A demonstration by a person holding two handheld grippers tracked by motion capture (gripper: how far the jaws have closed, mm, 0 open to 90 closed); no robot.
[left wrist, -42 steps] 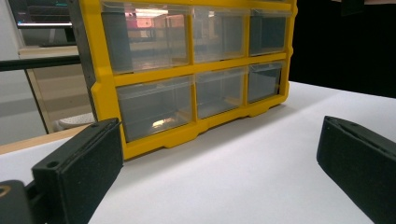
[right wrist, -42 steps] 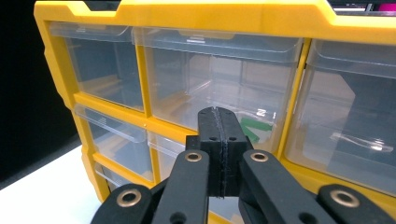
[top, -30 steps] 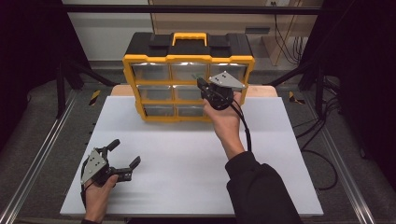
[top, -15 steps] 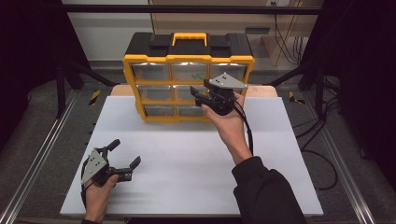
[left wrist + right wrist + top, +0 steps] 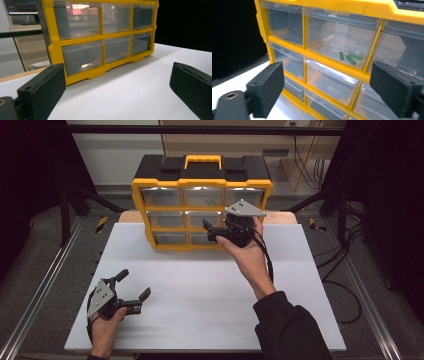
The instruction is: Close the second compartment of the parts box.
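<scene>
right hand-held gripper faces the drawer cabinet, jaws wide

the yellow drawer cabinet (image 5: pixel 202 210) stands upright at the far edge of the white table (image 5: pixel 200 305), its three rows of clear drawers turned toward the person. the right hand-held gripper (image 5: pixel 212 231) is held level in front of the lower right part of this face, very near the drawers, and it points away from the person, straight at them. its jaws have just been opening and now stand spread wide, with nothing between them. in the right gripper view the clear drawers lie directly ahead between the two black pads; one middle drawer (image 5: pixel 337 45) holds a few small green pieces (image 5: pixel 349 58). each drawer front runs long from side to side, and the jaws also open roughly along this direction.

the left hand-held gripper (image 5: pixel 134 290) rests low on the near left part of the table, well apart from the cabinet, its jaws also spread and empty. so the right hand is clearly the nearer one, and i judge that any next pull or push on a drawer belongs to it: a short move forward is enough.
</scene>
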